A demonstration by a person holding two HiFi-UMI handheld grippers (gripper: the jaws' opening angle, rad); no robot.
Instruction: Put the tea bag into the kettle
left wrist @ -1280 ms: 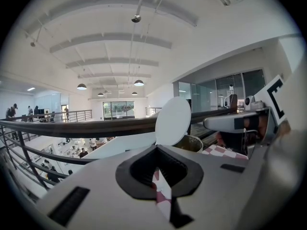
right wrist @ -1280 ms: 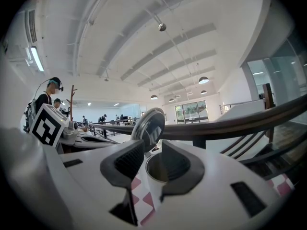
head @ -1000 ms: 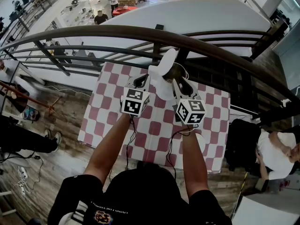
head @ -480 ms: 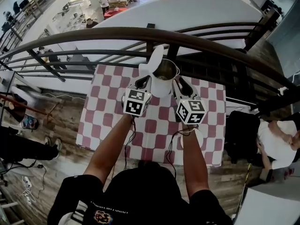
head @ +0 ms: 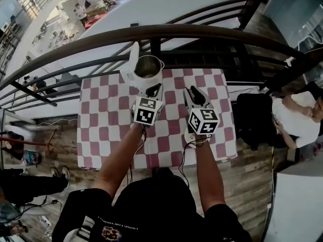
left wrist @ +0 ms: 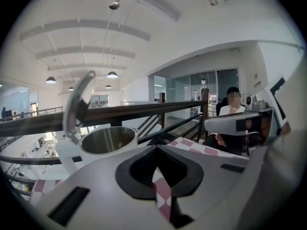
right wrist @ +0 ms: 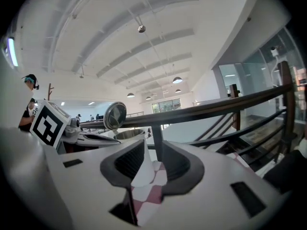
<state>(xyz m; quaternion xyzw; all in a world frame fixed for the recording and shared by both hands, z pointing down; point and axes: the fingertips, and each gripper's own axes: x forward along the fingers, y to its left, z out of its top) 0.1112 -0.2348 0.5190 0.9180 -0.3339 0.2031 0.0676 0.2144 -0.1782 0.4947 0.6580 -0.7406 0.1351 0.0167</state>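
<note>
The white kettle point(head: 147, 70) stands at the far edge of the checkered table point(head: 101, 110) with its lid point(head: 133, 58) tipped up, showing the bare steel inside point(left wrist: 106, 140). My left gripper point(head: 154, 89) sits just in front of it, its jaws close together with only a slit of cloth showing between them point(left wrist: 160, 186). My right gripper point(head: 194, 96) is level with it to the right, apart from the kettle. In the right gripper view a white tea bag point(right wrist: 143, 170) is pinched between the jaws point(right wrist: 152, 176), with the kettle point(right wrist: 127, 134) ahead to the left.
A dark curved railing point(head: 202, 32) runs right behind the table, with a drop to a lower floor beyond. A seated person point(head: 298, 120) and a dark bag point(head: 252, 120) are at the table's right. The cloth point(head: 171, 135) lies under my hands.
Both grippers have drawn back from the kettle, which was between their tips and now stands ahead of the left one. The lid stays open. My head view has shifted right.
</note>
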